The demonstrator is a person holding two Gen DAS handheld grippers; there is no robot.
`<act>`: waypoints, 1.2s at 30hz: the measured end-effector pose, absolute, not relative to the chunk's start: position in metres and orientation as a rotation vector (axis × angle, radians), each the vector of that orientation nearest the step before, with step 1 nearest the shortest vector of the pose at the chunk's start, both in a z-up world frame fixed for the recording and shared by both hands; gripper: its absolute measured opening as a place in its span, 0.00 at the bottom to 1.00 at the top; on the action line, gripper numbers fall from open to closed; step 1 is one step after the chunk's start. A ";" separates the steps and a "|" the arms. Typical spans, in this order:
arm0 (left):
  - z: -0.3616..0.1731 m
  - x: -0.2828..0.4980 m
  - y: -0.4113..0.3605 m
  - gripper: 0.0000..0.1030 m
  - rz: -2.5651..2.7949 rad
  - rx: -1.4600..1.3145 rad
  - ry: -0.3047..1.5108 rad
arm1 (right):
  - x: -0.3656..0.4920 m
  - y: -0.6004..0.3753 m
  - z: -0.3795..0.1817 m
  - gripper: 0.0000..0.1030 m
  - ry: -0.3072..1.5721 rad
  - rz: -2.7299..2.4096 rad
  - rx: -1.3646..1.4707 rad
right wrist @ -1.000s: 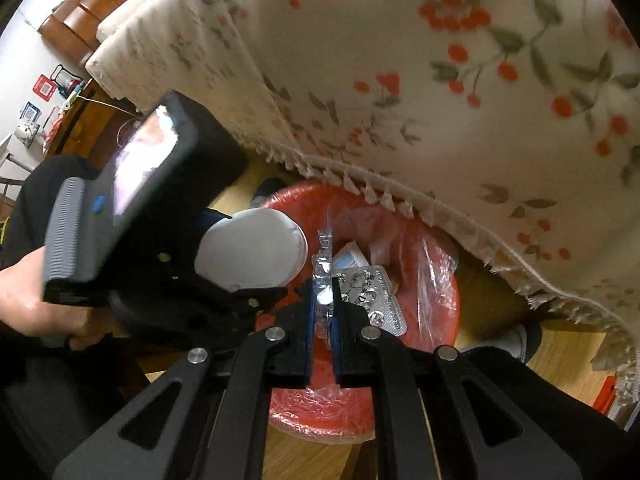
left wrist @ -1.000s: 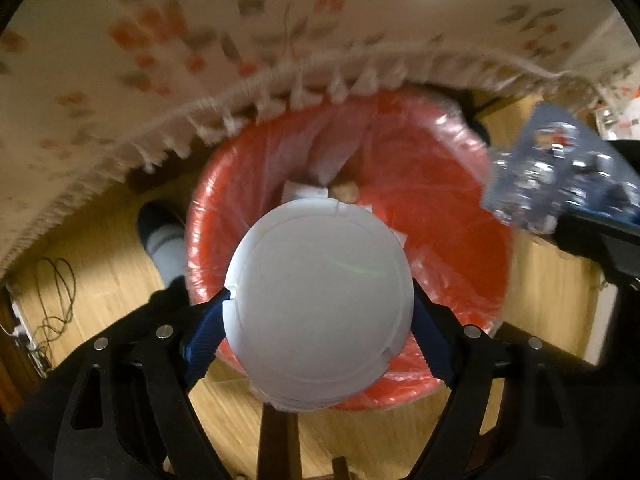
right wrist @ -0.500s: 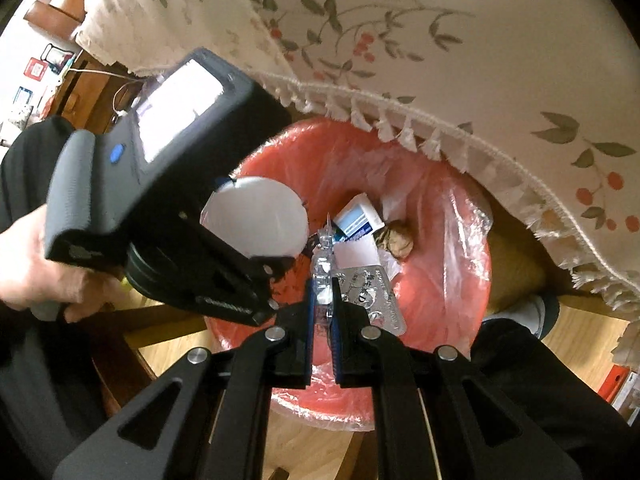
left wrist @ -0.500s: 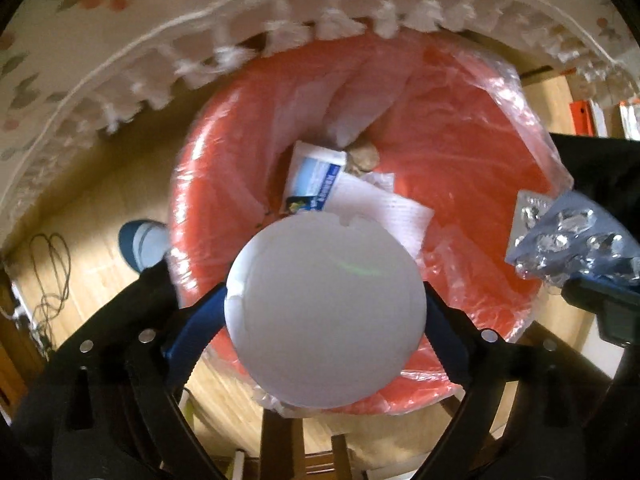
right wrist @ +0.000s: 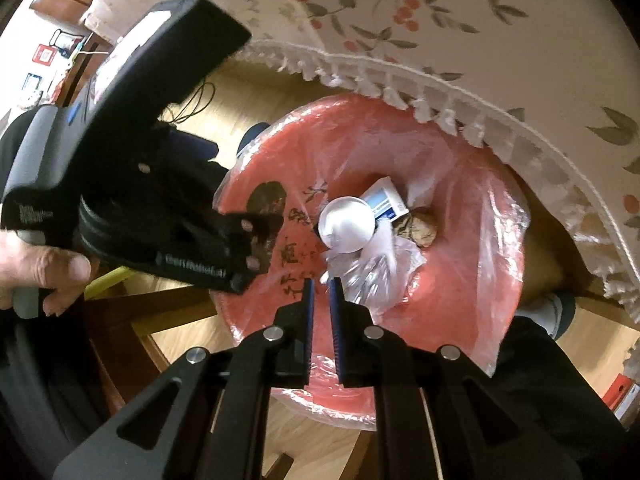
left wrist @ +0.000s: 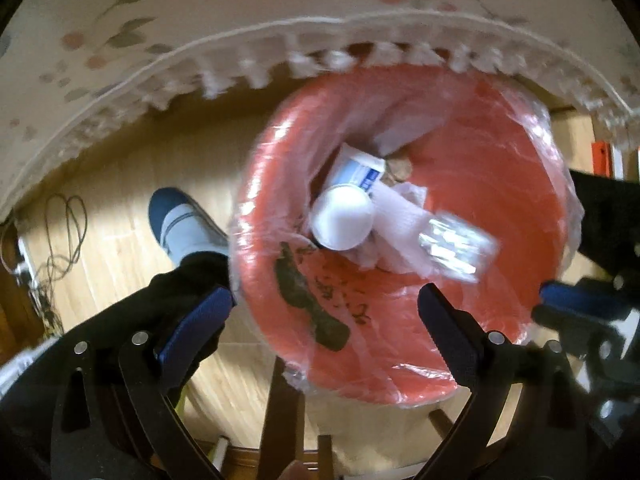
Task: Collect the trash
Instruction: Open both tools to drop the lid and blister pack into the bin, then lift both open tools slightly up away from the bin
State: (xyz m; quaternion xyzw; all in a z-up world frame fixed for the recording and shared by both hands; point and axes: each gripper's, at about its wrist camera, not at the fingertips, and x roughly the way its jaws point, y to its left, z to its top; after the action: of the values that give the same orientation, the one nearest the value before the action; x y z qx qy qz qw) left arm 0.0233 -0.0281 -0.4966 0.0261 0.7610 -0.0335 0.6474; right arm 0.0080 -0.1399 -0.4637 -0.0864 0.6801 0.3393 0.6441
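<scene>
A red bin [left wrist: 500, 160] with a clear liner stands below both grippers. My left gripper [left wrist: 324, 298] points straight down over it, its jaws opening wide with nothing between them. A white round cup [left wrist: 342, 216] lies inside the bin, beside a blue-and-white box [left wrist: 358, 170] and white tissue [left wrist: 400, 208]. A blurred silver blister pack [left wrist: 456, 248] is on top of the tissue. My right gripper [right wrist: 320, 284] hangs over the bin [right wrist: 460, 280]. Its jaws are opening a narrow gap with nothing in it. The blister pack [right wrist: 368, 280] is just past its tips, near the cup [right wrist: 347, 224].
A floral tablecloth with a fringe [left wrist: 280, 20] overhangs the bin's far side. A person's foot in a blue-and-white shoe [left wrist: 180, 220] stands left of the bin on the wood floor. Cables [left wrist: 60, 232] lie at far left. Dark wooden legs [left wrist: 280, 400] are below.
The white cup left my left gripper and dropped into the bin as the jaws spread. The blister pack slipped out of my right gripper into the bin. Both grippers sank a little.
</scene>
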 end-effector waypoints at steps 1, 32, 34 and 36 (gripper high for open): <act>-0.496 0.024 -0.024 0.94 -0.064 0.046 1.730 | 0.008 -0.138 -0.464 0.10 1.551 0.775 -0.202; -0.384 0.002 -0.014 0.94 -0.015 -0.030 1.508 | -0.014 -0.144 -0.355 0.95 1.228 0.566 -0.373; -0.372 -0.002 -0.016 0.94 -0.021 -0.010 1.479 | -0.018 -0.145 -0.344 0.95 1.196 0.538 -0.384; -0.363 -0.007 -0.018 0.94 -0.032 0.006 1.449 | -0.023 -0.149 -0.333 0.95 1.171 0.506 -0.394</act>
State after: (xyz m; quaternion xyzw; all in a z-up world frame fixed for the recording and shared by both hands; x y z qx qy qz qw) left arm -0.0070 -0.0177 -0.3627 0.0026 0.6628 -0.0149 0.7486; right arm -0.0232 -0.1487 -0.3327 -0.1827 0.5429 0.2345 0.7854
